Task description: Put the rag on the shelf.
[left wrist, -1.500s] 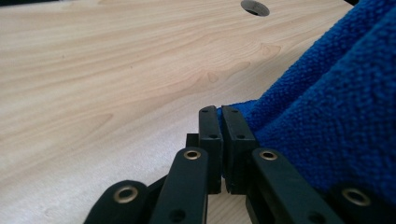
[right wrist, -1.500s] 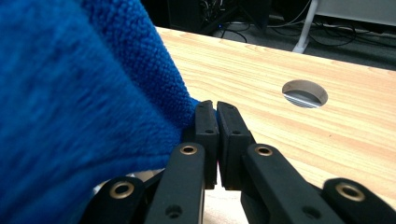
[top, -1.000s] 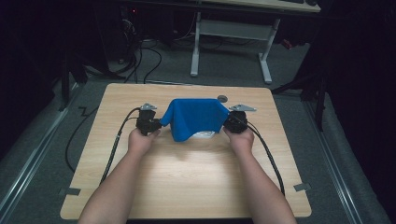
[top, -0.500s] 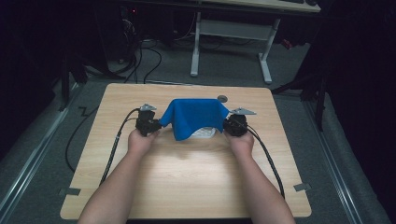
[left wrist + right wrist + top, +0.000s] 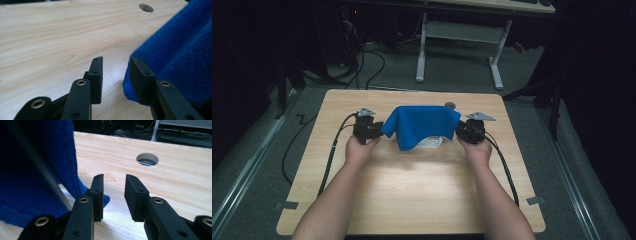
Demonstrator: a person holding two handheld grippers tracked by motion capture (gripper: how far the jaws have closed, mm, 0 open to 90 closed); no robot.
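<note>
A blue towel is draped over a white rack-like object near the far middle of the wooden table. My left gripper sits at the towel's left edge. In the left gripper view its jaws stand open with nothing between them, and the towel lies against the outside of the right-hand jaw. My right gripper is at the towel's right edge. In the right gripper view it is open too, with the towel hanging beside its left-hand jaw and a pale rod crossing the cloth.
A round cable hole is cut in the table just behind the towel, also seen as a hole ahead of the right gripper. Black cables trail from both grippers toward the near edge. A white desk frame stands on the floor beyond.
Both grippers have stayed at the towel's two sides. The towel hangs a little lower and wider over the rack than a second ago.
</note>
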